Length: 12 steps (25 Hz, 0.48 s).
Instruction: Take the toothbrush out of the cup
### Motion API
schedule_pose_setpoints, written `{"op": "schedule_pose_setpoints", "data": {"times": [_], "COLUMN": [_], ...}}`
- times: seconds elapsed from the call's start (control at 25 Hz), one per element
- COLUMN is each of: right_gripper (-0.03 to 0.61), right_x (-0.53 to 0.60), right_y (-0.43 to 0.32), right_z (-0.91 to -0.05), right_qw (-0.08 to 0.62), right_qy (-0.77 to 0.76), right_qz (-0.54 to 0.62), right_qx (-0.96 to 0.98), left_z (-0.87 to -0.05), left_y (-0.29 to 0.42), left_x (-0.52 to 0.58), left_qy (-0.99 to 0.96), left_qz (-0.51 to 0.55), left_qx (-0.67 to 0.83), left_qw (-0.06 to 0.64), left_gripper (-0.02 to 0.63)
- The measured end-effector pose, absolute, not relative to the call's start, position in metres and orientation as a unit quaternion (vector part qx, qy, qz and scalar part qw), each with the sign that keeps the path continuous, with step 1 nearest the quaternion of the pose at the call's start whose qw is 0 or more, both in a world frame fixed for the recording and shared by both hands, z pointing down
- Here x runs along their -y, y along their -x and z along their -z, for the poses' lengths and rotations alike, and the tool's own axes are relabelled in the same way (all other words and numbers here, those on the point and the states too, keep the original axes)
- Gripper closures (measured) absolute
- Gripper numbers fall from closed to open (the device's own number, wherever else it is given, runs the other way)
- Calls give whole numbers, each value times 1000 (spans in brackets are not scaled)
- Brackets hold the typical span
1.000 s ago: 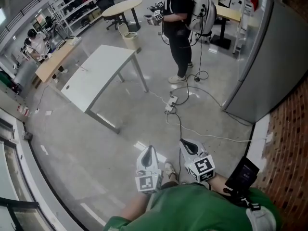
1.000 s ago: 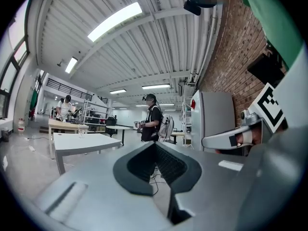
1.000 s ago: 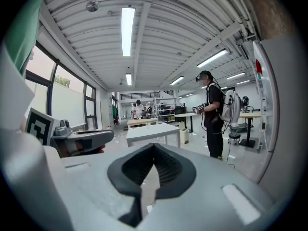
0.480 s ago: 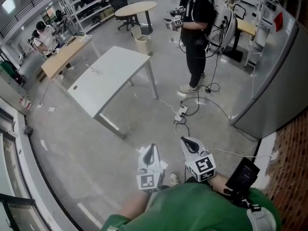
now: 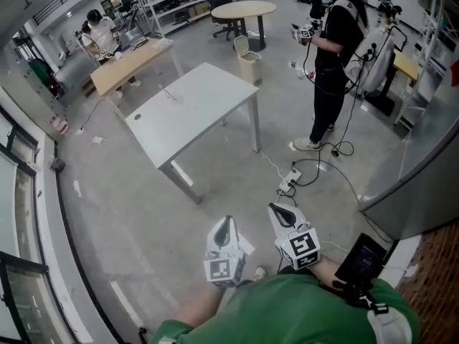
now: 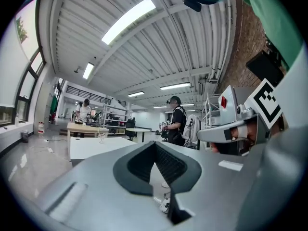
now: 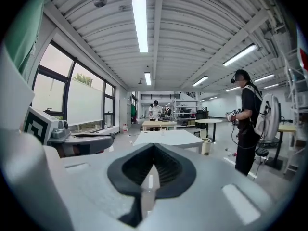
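A small clear cup [image 5: 170,94] stands on the white table [image 5: 201,117] across the floor, far from both grippers. It is too small to make out a toothbrush in it. The cup [image 6: 101,137] also shows in the left gripper view, and the cup [image 7: 162,129] in the right gripper view. My left gripper [image 5: 226,224] and right gripper [image 5: 276,210] are held side by side over bare concrete floor in front of my body. Both are shut and empty. The left gripper [image 6: 155,144] and right gripper [image 7: 154,147] point level toward the table.
A person in black with a backpack [image 5: 333,56] stands right of the table, holding grippers. A power strip and cables [image 5: 289,185] lie on the floor ahead. Farther back are a bin [image 5: 249,57], a round table [image 5: 244,9] and a wooden desk [image 5: 133,63]. A grey cabinet [image 5: 430,156] is at right.
The head view has swung: the white table and the standing person have shifted right and nearer in the picture. Both grippers keep their place in front of me, still shut.
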State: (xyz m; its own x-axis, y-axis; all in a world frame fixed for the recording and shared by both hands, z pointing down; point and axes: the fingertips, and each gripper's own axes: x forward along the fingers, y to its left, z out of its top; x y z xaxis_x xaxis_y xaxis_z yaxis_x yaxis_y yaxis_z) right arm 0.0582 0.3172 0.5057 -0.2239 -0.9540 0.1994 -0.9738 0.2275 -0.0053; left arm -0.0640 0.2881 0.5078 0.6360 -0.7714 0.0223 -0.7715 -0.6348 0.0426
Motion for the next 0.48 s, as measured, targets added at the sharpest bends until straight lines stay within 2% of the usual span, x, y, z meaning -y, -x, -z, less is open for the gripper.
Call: {"op": "schedule_pose_setpoints", "data": {"times": [0.48], "right_gripper": [575], "right_x": [-260], "right_y": [-107], "right_z": [-501], "right_qw": [73], "right_qy": [-540], "right_qz": [-61], "right_qx": [836], "left_z": [-503], "left_y": [12], "left_x": [-253], "left_qy": [-848], "left_qz": [-18], "left_qx": [530], "left_qw": [25], "left_gripper": [607]}}
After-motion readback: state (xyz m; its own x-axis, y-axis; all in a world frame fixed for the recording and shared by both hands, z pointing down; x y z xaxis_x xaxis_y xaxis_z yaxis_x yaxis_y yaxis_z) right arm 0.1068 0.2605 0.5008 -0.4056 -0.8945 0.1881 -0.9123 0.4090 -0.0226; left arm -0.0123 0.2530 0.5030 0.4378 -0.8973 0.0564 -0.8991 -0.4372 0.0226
